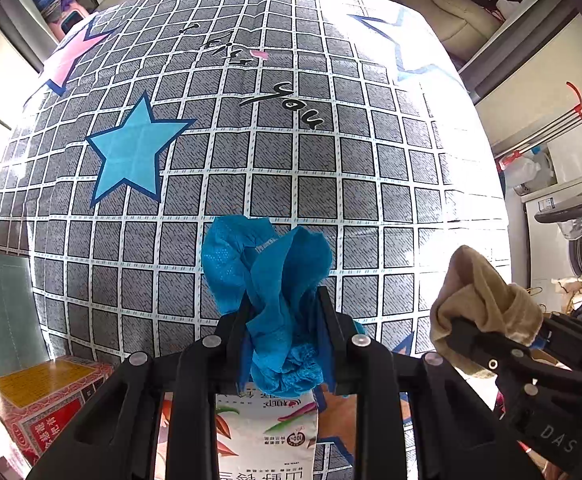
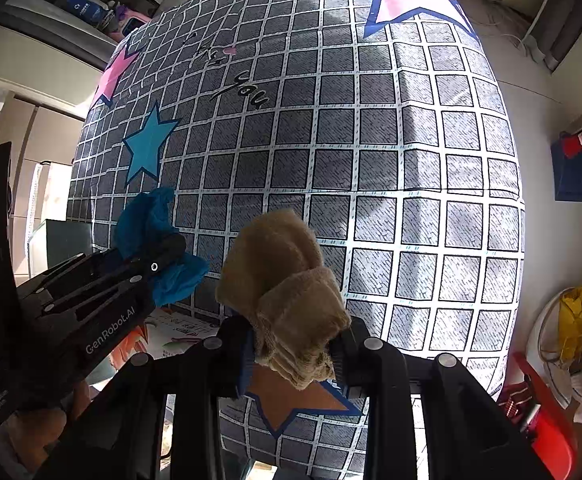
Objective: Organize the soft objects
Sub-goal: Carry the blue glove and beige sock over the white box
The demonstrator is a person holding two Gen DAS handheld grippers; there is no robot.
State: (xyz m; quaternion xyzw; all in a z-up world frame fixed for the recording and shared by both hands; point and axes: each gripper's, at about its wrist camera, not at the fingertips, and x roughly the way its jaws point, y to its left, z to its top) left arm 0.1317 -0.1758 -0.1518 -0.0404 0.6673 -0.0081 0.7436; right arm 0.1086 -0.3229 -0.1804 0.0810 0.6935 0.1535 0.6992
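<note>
grid bedsheet | L tool clamps blue sock | R tool clamps tan sock

A bed with a grey checked sheet with blue and pink stars stands in strong daylight. A white front-loading washing machine stands beside it.

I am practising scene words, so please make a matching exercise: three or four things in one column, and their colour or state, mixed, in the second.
Things:
1. left gripper
2. right gripper
3. star
4. tissue pack

States:
a. printed in blue on the checked sheet
b. shut on the beige sock
c. lying under the left gripper
d. shut on the blue sock

Pairs: 1-d, 2-b, 3-a, 4-c
</note>
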